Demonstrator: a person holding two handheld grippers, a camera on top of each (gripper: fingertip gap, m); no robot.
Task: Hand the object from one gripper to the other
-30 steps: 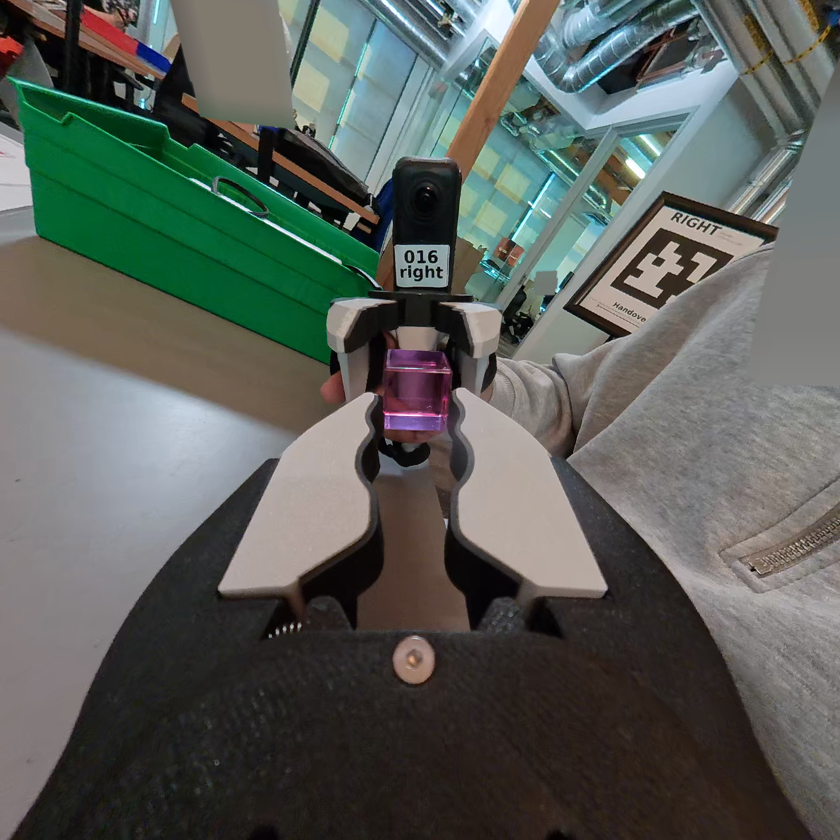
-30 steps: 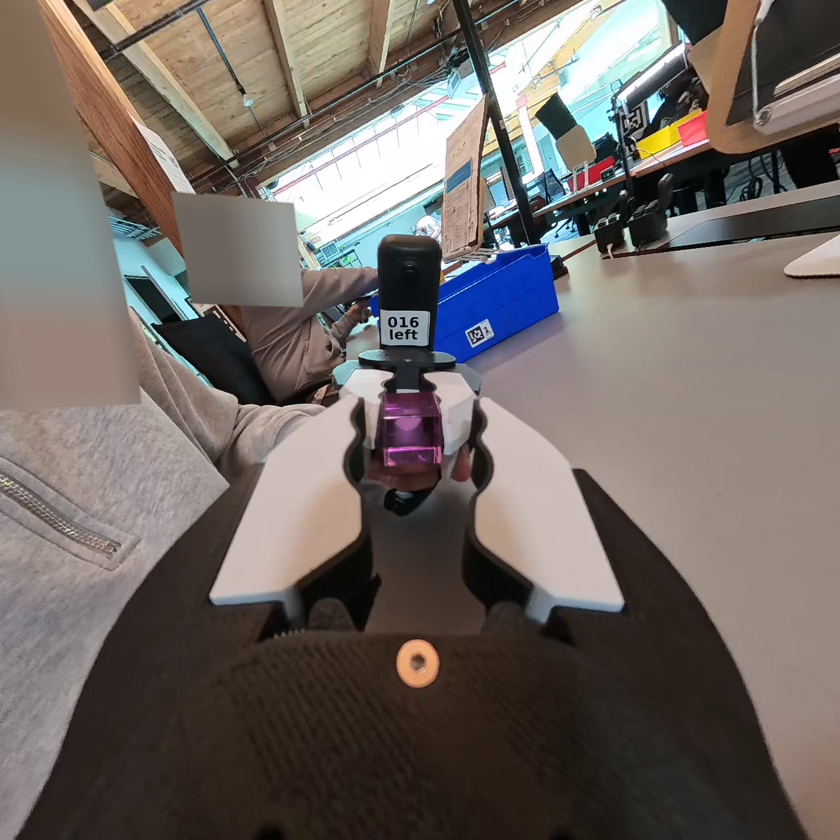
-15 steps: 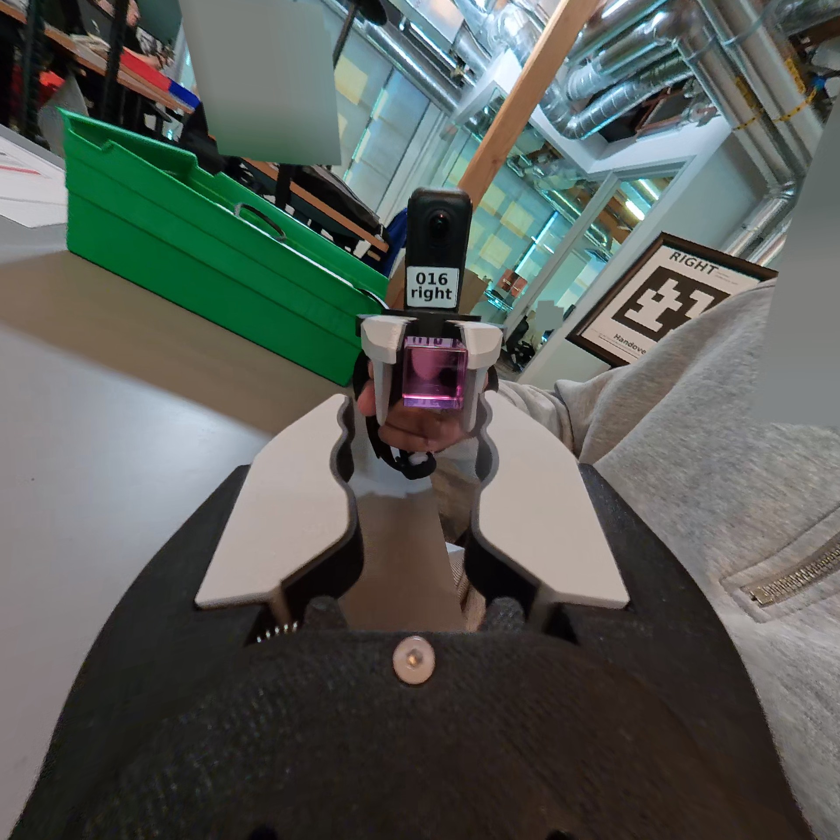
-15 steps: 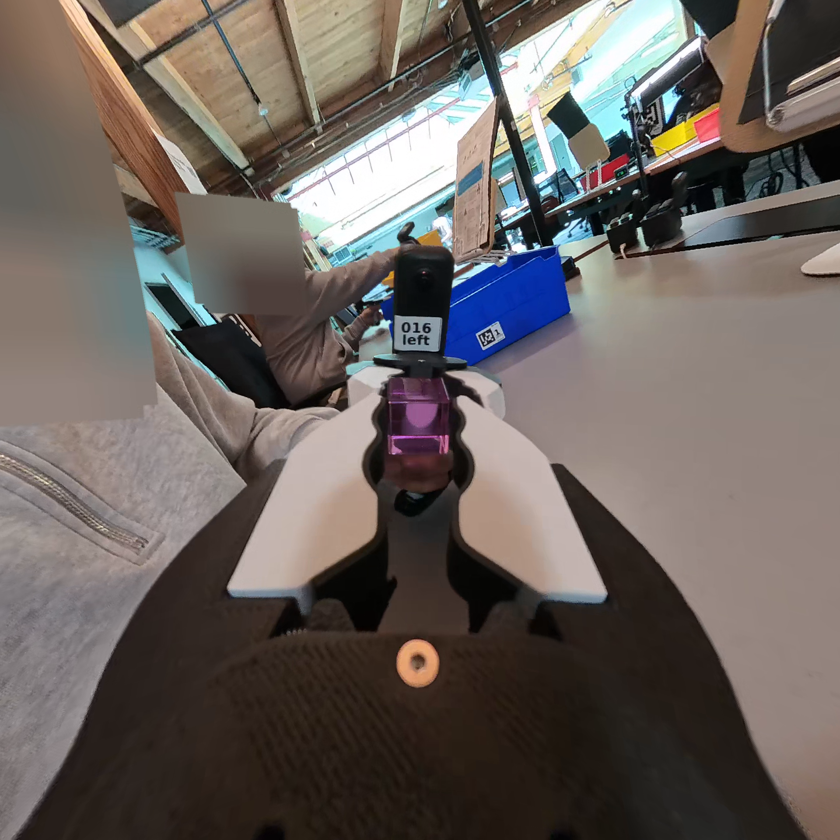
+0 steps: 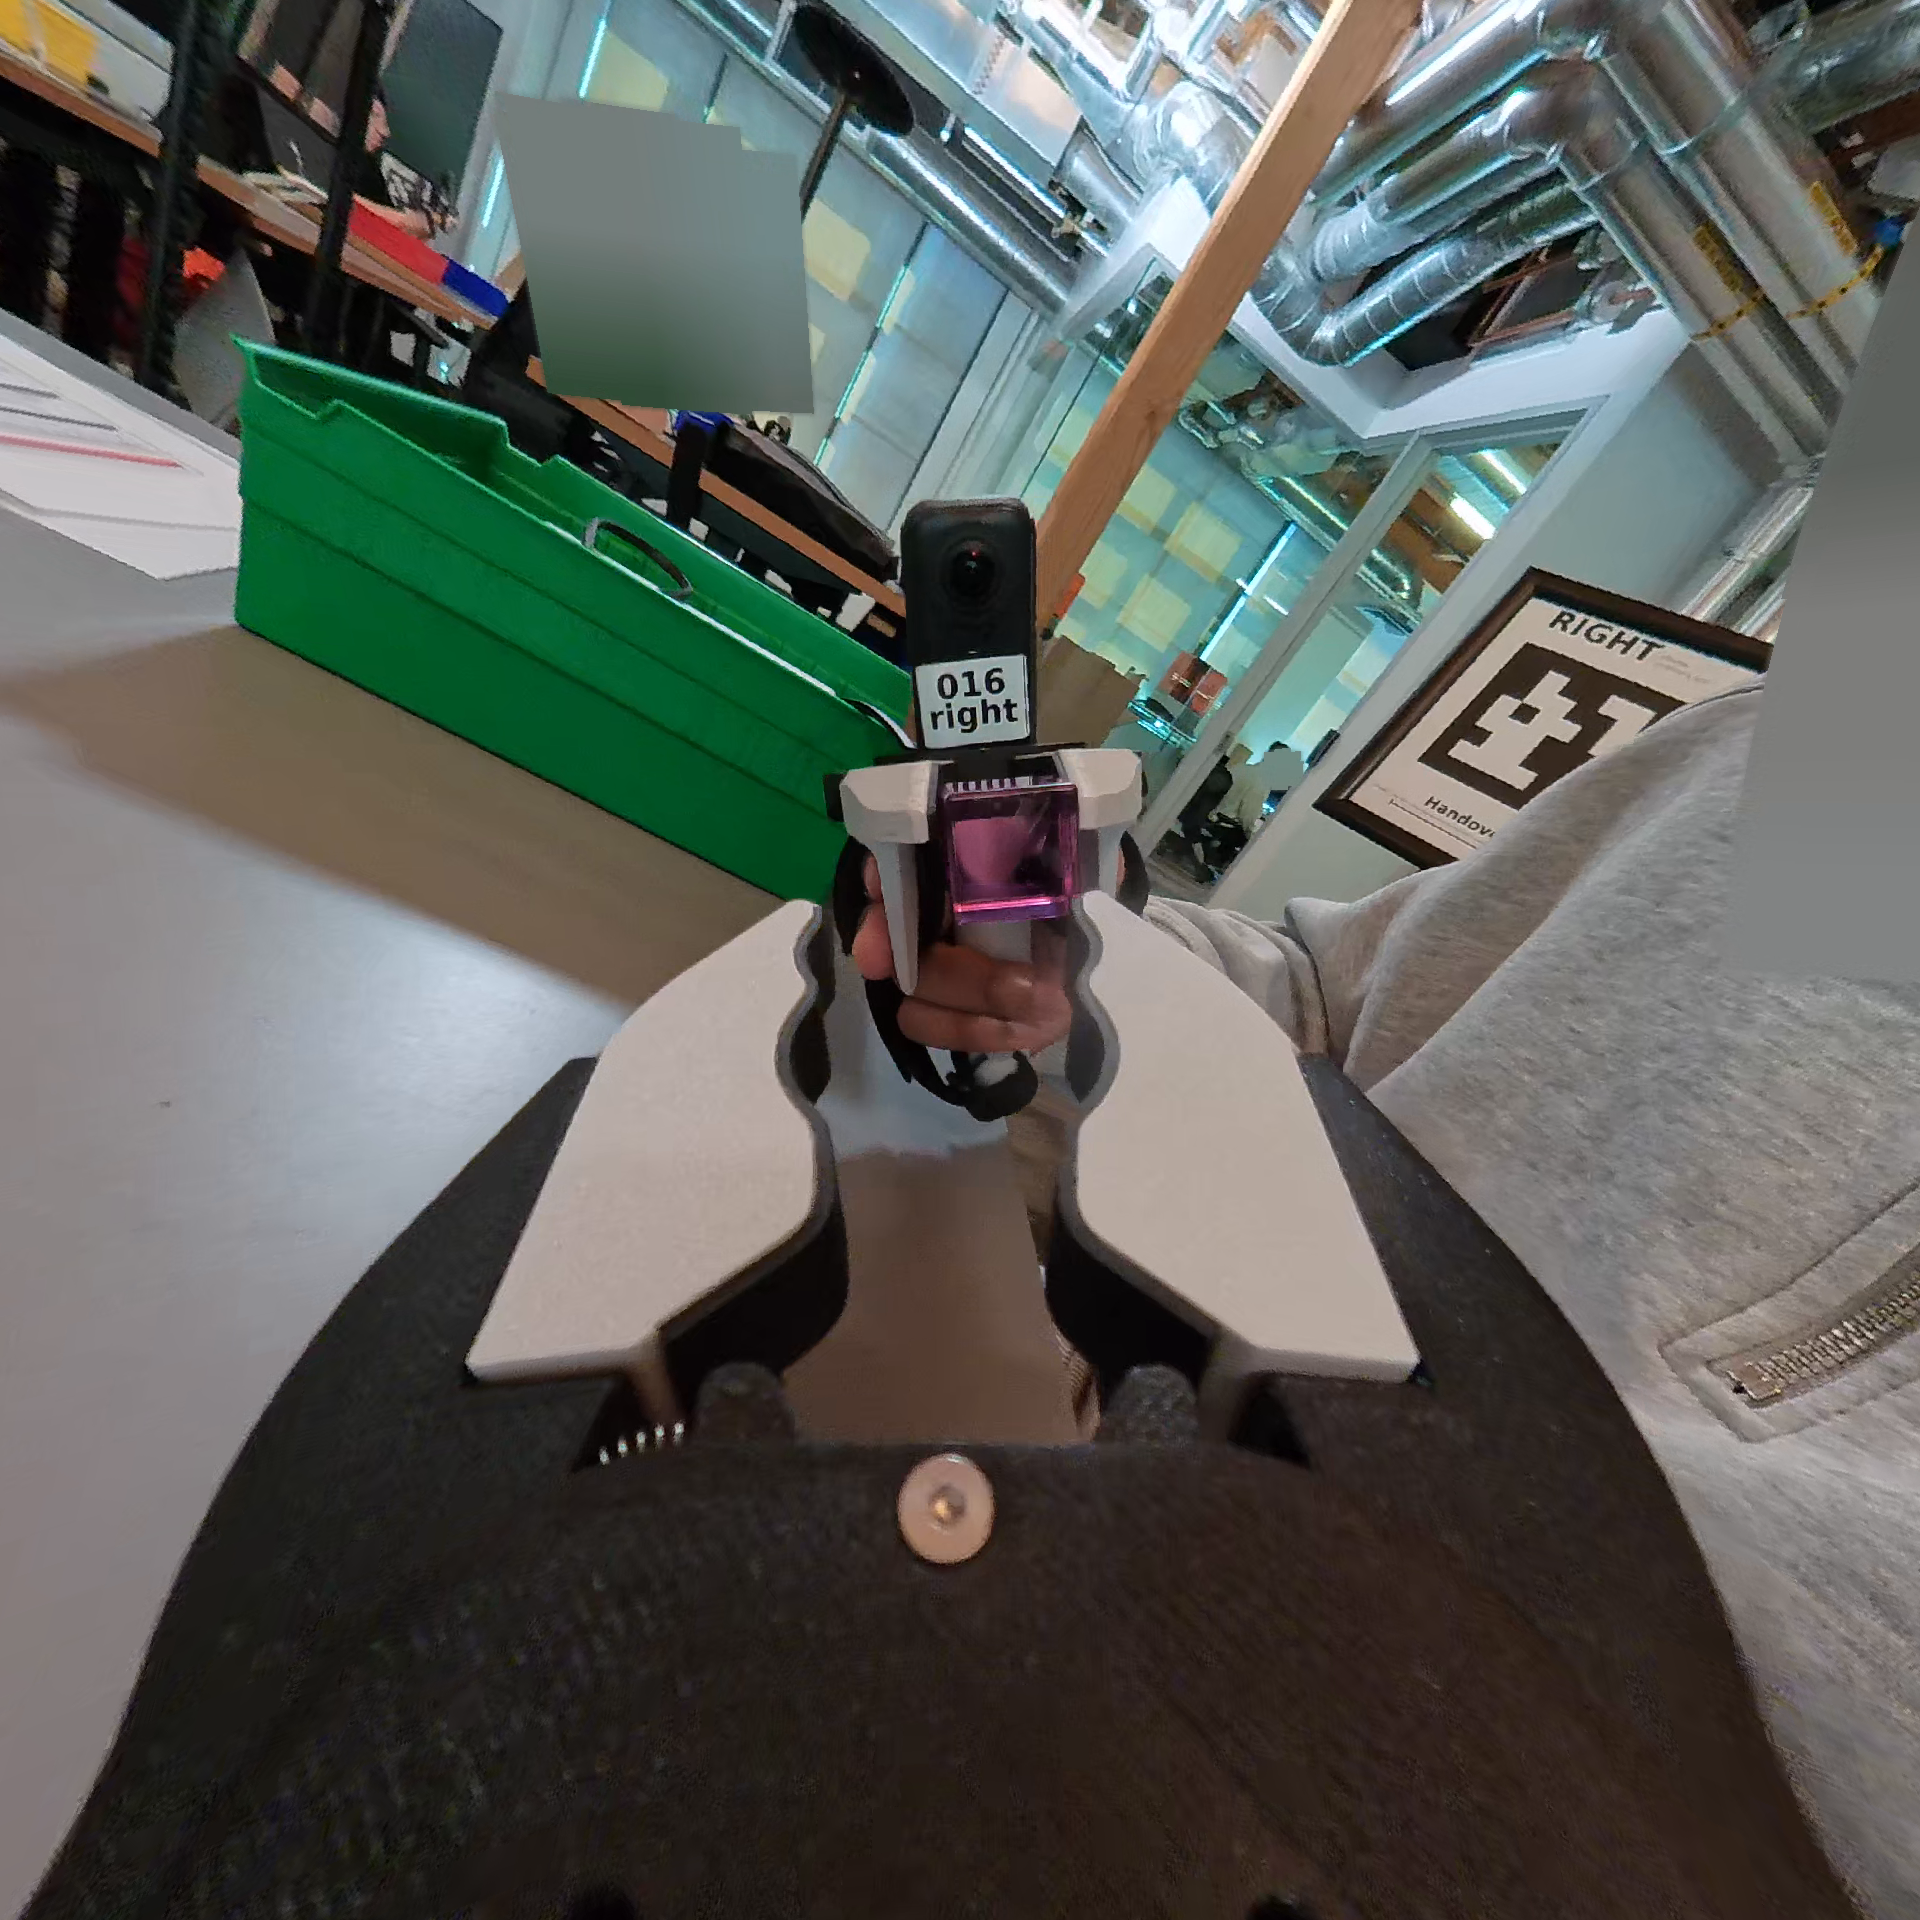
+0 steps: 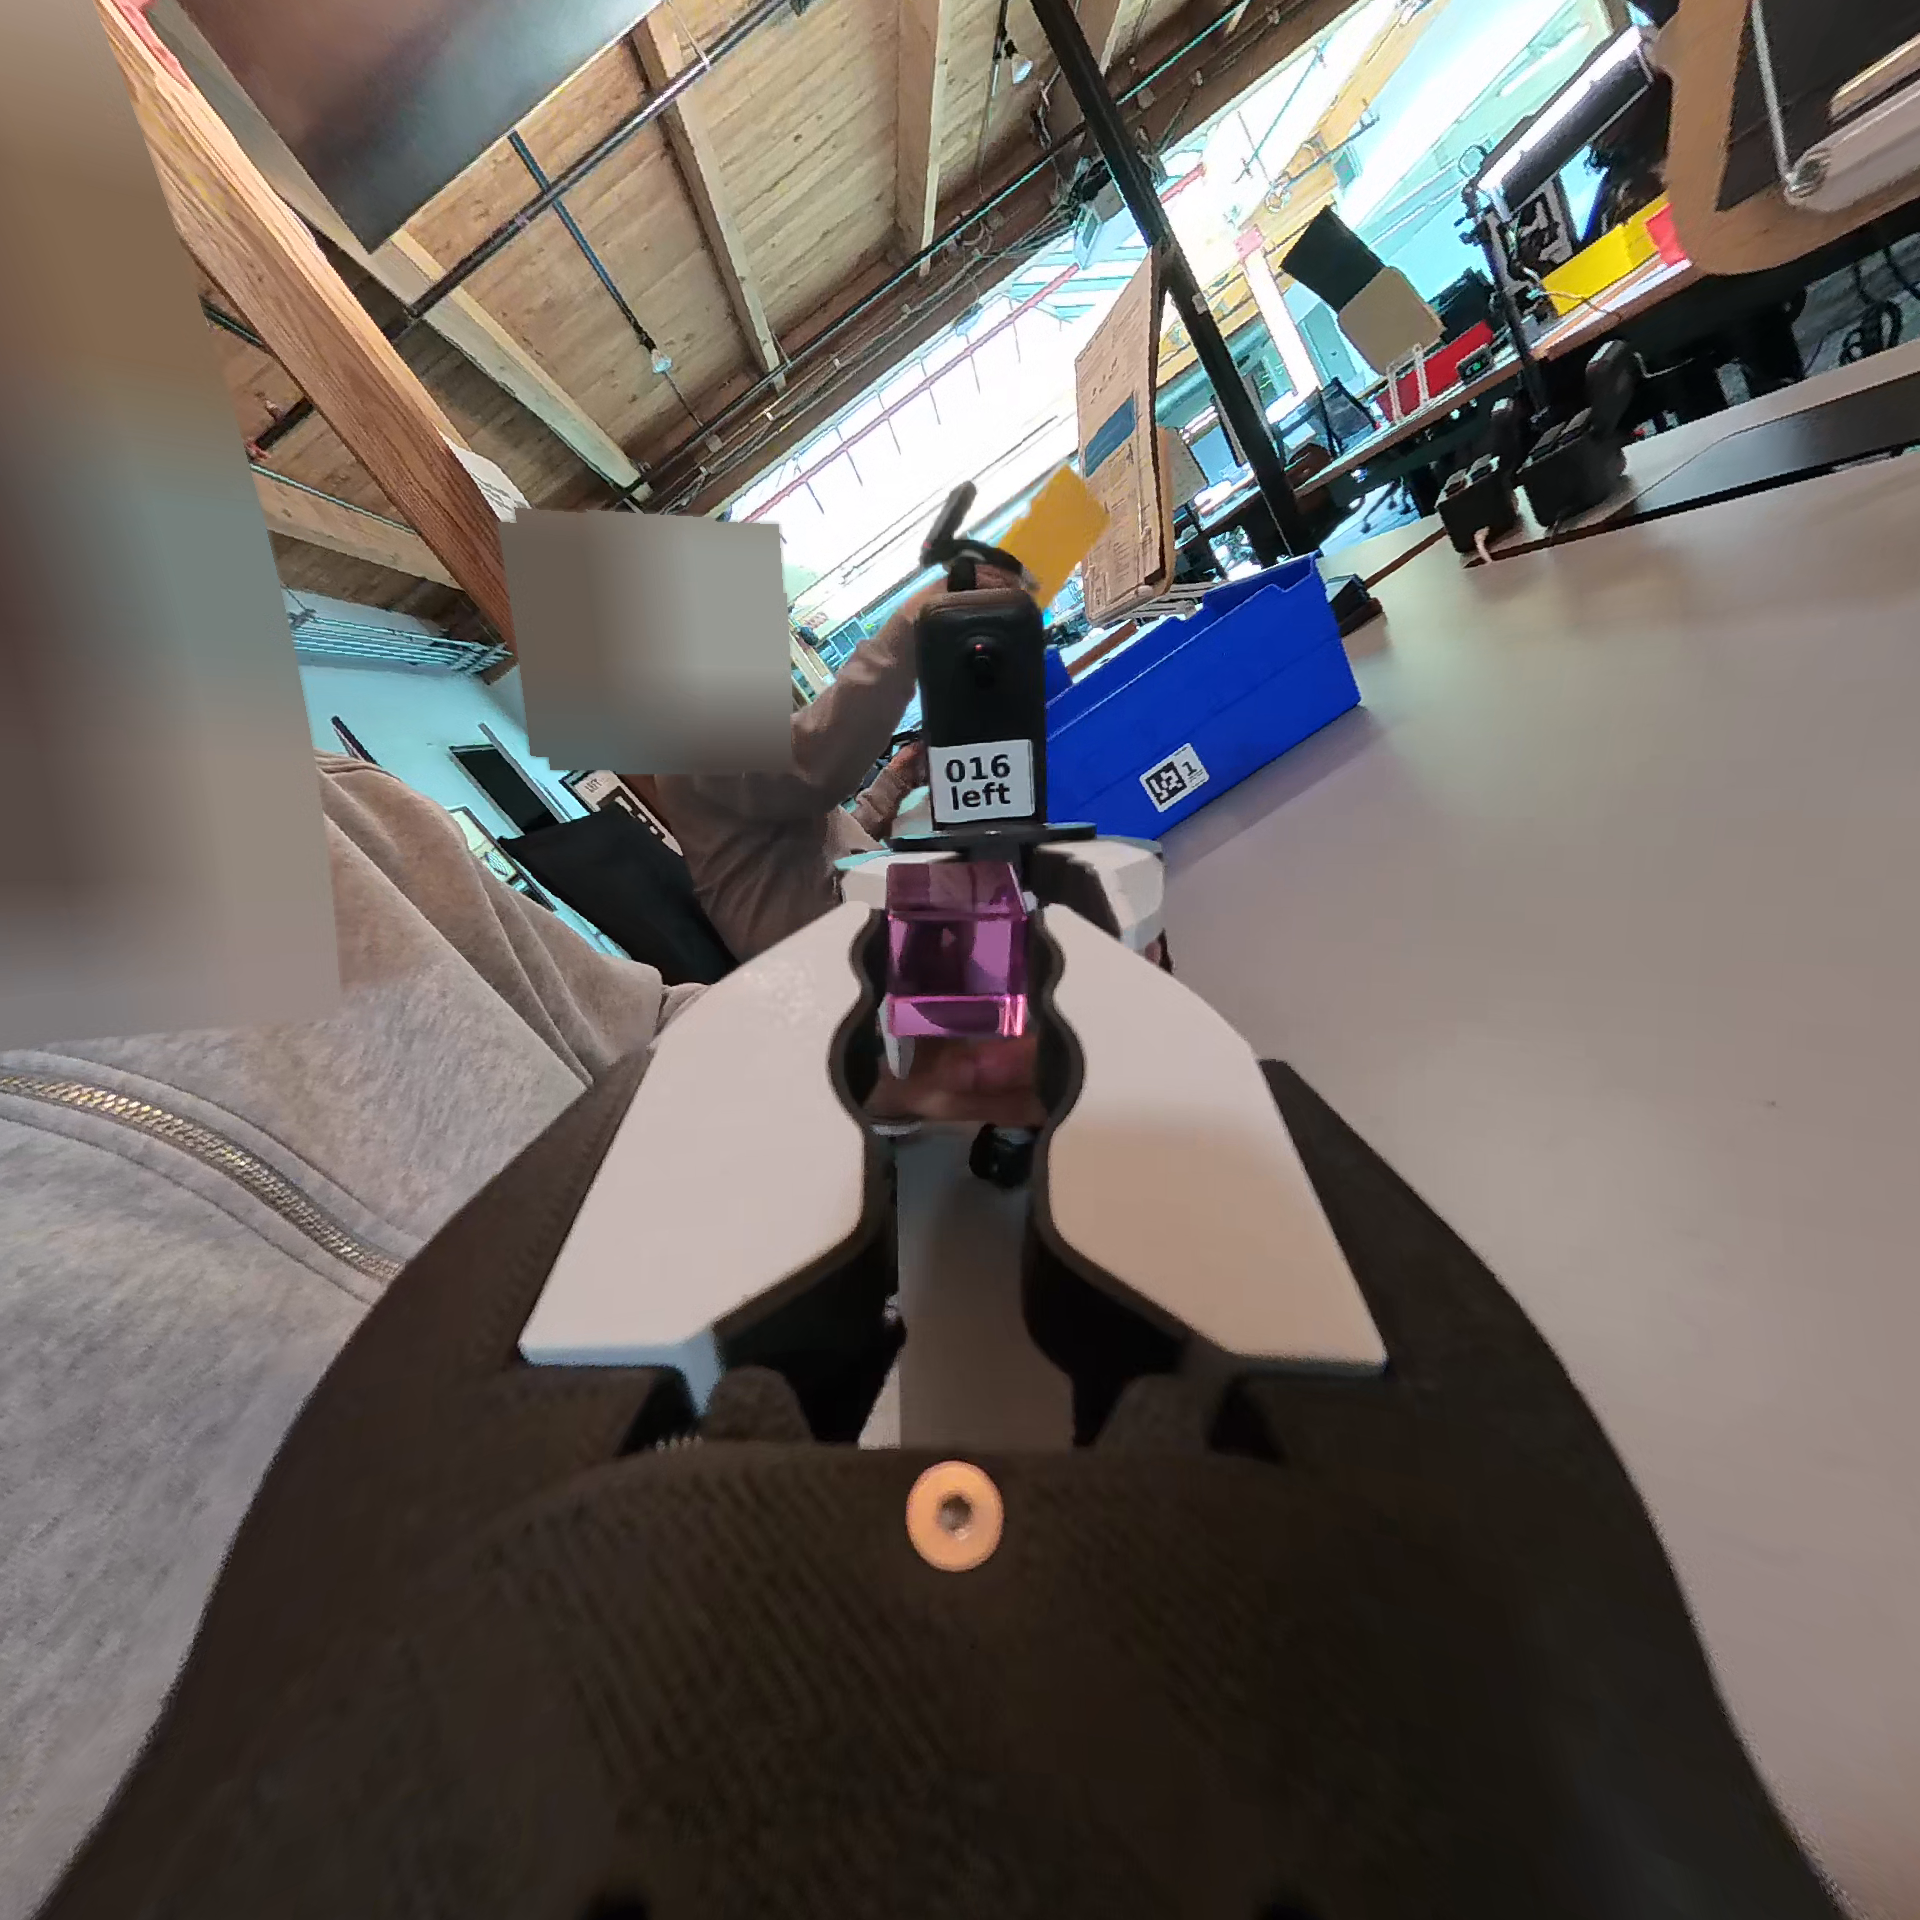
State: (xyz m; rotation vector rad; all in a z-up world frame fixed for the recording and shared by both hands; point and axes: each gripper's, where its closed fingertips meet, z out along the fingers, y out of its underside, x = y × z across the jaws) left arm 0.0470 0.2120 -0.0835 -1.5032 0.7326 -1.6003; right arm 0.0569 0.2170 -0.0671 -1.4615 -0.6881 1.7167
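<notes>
A clear purple cube sits clamped between the white fingers of my right gripper, which is shut on it and held above the grey table. In the left wrist view the cube shows face-on in the right gripper, just beyond my own fingertips. My left gripper is open and empty, with its jaws spread wider than the cube and apart from it. In the right wrist view the left gripper shows right behind the cube, facing me. A hand holds the right gripper's handle.
A green bin stands on the table to the left, with a paper sheet beyond it. A blue bin stands farther back on the table. A grey-sleeved arm and a framed marker sign are on the right. Another person sits behind. My left and right fingertips are right by each other.
One second ago my left gripper was shut on the cube and the right was open around it. The right closed on it, the left opened, and the two have drawn slightly apart.
</notes>
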